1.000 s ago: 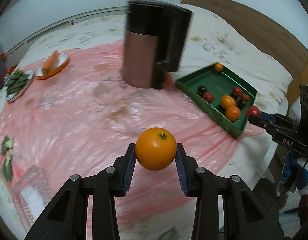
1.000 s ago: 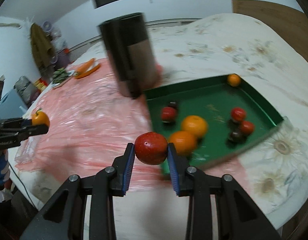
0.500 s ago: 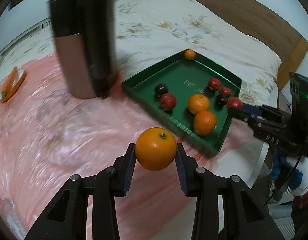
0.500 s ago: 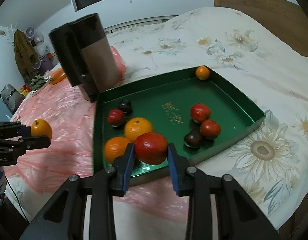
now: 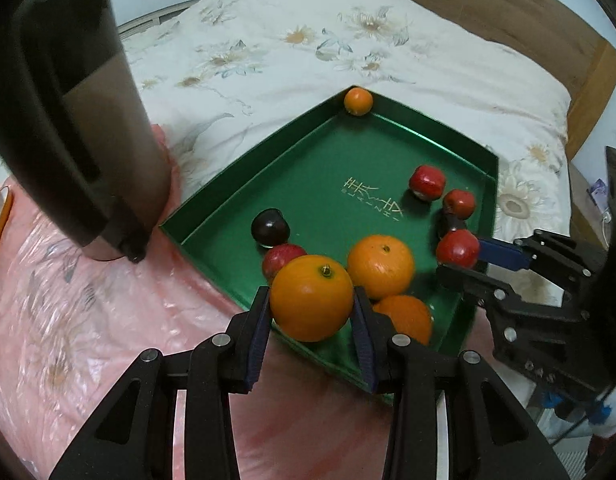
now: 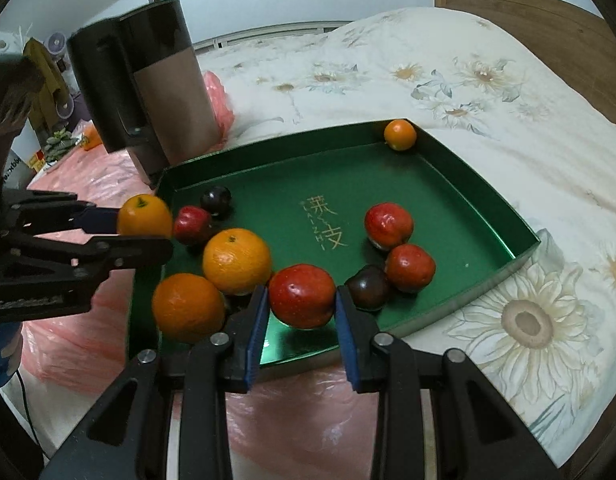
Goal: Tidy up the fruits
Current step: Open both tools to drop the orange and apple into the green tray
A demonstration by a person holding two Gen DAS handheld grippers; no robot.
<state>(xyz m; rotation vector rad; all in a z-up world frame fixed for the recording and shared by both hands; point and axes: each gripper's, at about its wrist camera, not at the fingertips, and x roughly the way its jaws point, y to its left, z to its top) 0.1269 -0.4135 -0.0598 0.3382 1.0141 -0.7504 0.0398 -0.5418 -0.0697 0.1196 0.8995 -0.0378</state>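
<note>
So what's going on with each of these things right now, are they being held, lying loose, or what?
Left gripper: shut on the orange, above the tray's near edge.
Right gripper: shut on the red apple, over the tray.
Green tray: on the bed, holding loose fruit.
Small orange: loose in the far corner.
Kettle: upright beside the tray.

Orange (image 5: 311,297) and red apple (image 6: 301,295) each in jaws above fruit-strewn green tray (image 6: 448,184).

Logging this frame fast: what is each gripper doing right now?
Left gripper: closed on an orange.
Right gripper: closed on a red apple, over the green tray.
</note>
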